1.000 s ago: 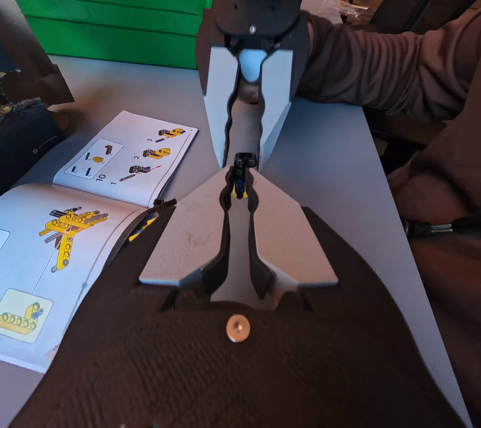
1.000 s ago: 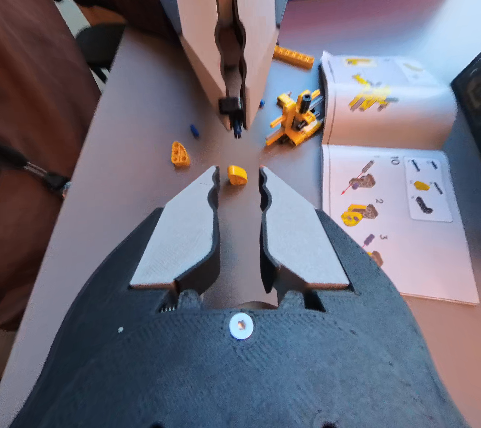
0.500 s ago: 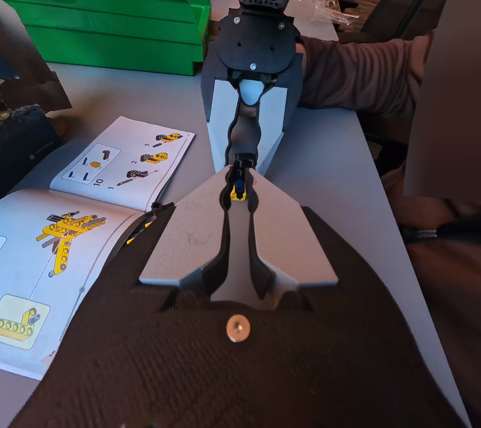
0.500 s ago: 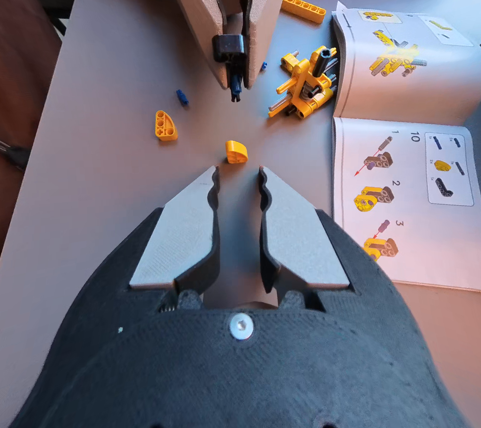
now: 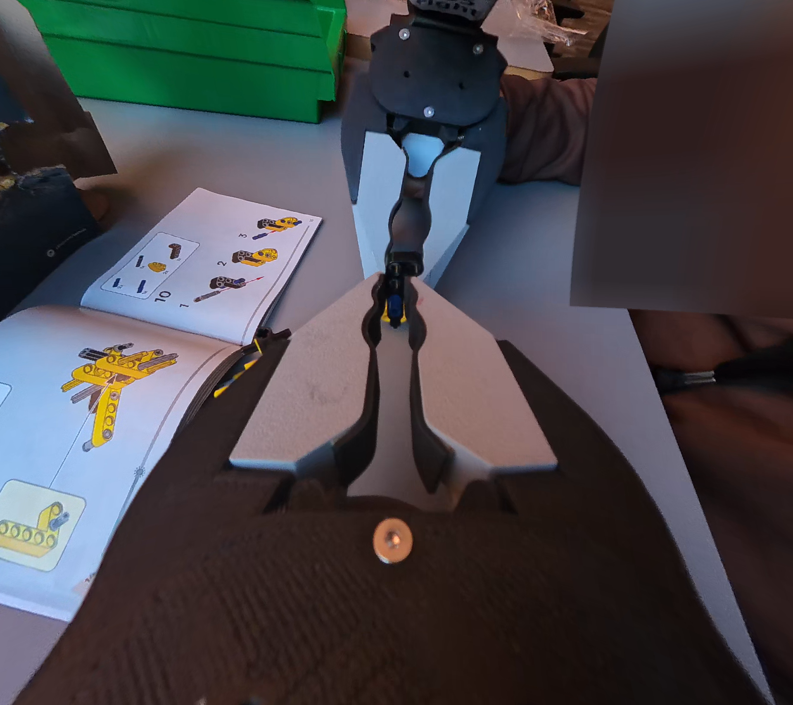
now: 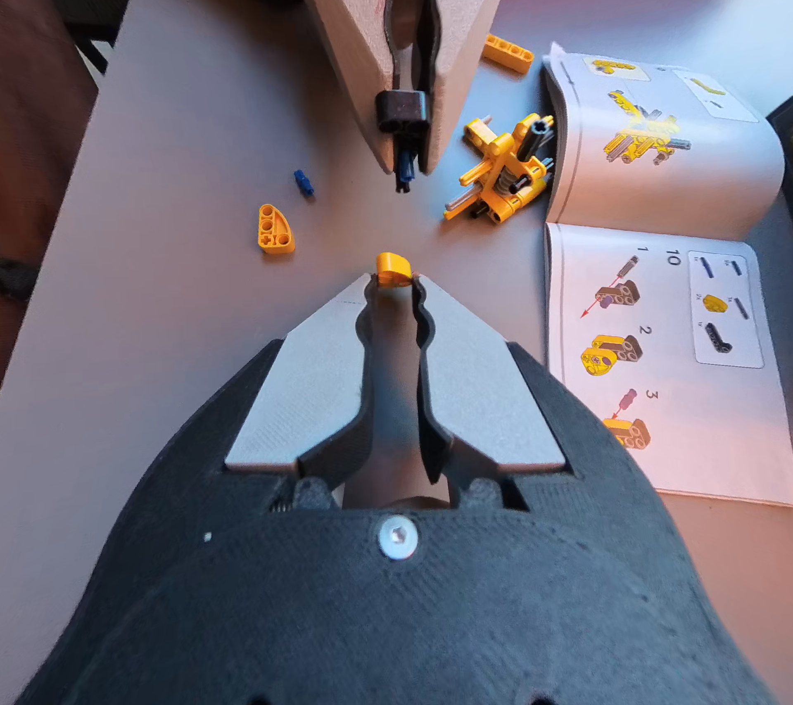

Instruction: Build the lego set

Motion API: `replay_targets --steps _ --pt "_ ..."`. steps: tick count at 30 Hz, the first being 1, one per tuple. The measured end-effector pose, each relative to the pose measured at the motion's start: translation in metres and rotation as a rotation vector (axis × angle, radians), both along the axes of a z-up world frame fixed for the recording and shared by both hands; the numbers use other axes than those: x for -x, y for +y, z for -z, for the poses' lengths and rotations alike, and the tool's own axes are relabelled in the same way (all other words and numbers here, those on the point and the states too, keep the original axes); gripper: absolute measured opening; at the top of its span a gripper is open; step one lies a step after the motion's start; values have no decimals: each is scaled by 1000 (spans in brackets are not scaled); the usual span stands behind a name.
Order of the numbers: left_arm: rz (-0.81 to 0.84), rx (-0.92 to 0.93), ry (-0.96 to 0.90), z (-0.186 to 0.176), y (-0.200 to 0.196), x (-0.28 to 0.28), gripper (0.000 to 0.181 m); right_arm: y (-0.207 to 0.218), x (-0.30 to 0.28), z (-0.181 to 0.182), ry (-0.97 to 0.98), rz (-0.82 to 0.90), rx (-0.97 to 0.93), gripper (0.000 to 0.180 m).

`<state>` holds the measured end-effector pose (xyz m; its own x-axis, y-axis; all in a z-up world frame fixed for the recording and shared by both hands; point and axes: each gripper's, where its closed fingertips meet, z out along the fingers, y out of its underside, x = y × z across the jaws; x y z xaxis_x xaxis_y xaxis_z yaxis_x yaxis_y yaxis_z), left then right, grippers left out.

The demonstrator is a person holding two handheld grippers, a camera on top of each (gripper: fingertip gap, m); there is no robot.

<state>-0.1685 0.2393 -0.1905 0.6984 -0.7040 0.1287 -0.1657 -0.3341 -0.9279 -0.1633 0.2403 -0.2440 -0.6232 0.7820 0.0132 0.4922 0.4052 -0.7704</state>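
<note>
My left gripper (image 5: 394,283) is shut on a black lego piece (image 5: 403,258) with a blue pin (image 5: 394,302) sticking out of it. In the right wrist view it (image 6: 407,169) hangs tips-down above the grey table (image 6: 171,105), with the black piece (image 6: 401,111) and the pin (image 6: 405,169) at its tips. My right gripper (image 6: 392,282) has its tips closed on a small yellow rounded piece (image 6: 392,270) on the table, just below the pin.
A second yellow piece (image 6: 274,229) and a loose blue pin (image 6: 304,182) lie to the left. A yellow part-built assembly (image 6: 502,169) and a yellow beam (image 6: 508,53) lie beside the open instruction booklet (image 6: 669,384). A green bin (image 5: 171,40) stands behind. Across from one pair of fingers to the other is roughly 6 cm.
My right gripper has moved forward to the yellow rounded piece and its jaws have narrowed onto it. My left gripper has kept its hold and now sits closer above.
</note>
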Motion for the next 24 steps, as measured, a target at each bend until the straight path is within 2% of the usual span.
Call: replay_targets --steps 5,11,24 --pt "8 48 -37 1 -1 -1 5 -6 0 -28 54 -5 190 13" --pt "15 124 -168 -3 -2 -3 4 -9 -2 -57 67 -13 419 12" --pt "18 217 -257 -1 -2 -9 4 -13 -2 -38 -113 11 518 12"
